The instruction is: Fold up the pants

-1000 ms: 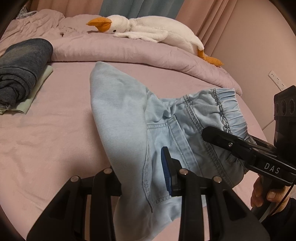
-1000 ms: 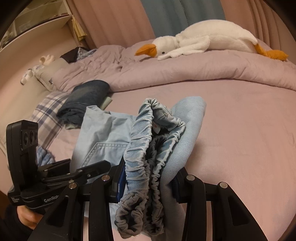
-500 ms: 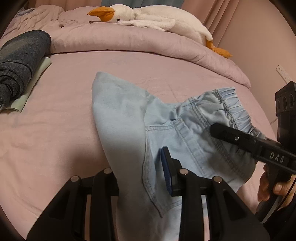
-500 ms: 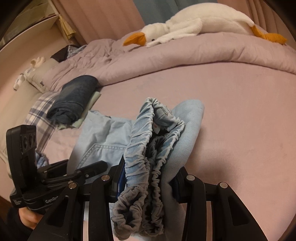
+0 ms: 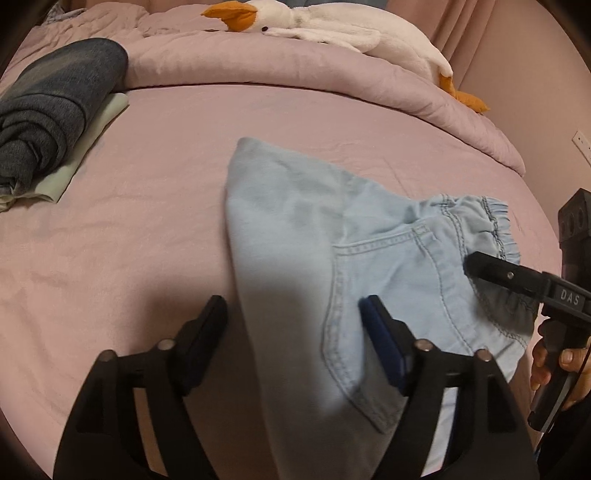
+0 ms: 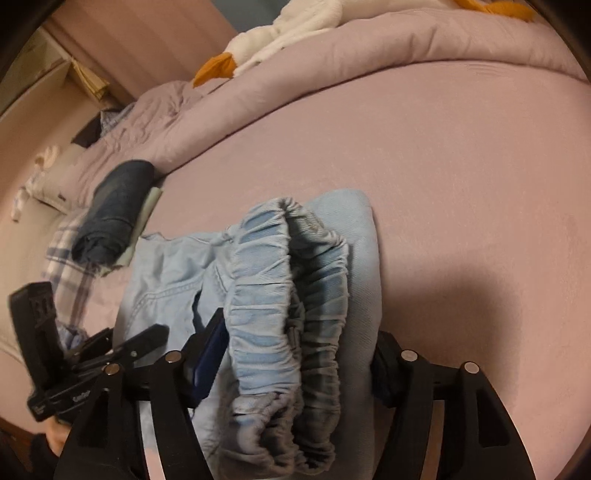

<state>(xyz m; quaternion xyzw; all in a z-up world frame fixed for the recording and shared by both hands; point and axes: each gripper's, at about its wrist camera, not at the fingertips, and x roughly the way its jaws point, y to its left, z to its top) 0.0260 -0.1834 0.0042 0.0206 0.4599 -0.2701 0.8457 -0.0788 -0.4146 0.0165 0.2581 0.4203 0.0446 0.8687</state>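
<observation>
Left wrist: pants (image 5: 317, 236) between opening jaws, on bed (image 5: 147, 221).

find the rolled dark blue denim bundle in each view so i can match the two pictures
Left wrist view: the rolled dark blue denim bundle is at the upper left edge, lying on a pale green folded cloth.
Right wrist view: it is at left of centre, beyond the light blue denim pants.
Shared landmark: the white plush goose with an orange beak on the pink duvet at the top.
</observation>
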